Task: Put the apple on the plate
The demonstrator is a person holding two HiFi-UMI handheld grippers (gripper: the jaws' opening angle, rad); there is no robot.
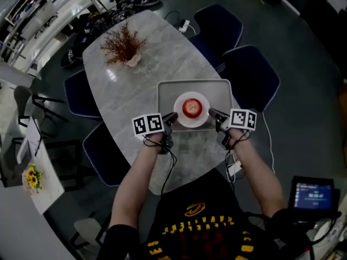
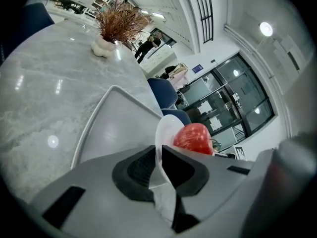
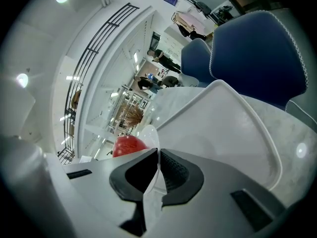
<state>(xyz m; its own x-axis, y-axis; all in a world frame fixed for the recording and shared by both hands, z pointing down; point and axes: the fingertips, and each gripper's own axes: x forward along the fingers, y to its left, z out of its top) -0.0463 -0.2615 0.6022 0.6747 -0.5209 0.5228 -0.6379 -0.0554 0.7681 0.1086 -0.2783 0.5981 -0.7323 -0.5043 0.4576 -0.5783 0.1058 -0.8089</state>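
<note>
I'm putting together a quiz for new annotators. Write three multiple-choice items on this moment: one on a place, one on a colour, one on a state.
1. Where is the apple?
A. on the bare tabletop
B. on the plate
C. between one gripper's jaws

2. What colour is the tray?
A. grey
B. red
C. green

3. How do the left gripper and right gripper stand?
A. both open, clear of everything
B. both shut on the plate's rim
C. only the right one shut

Answers:
1 B: the head view shows the apple in the middle of the plate.
2 A: the tray's rim and floor are grey in all three views.
3 B: each gripper view shows the white rim pinched between the jaws.
</note>
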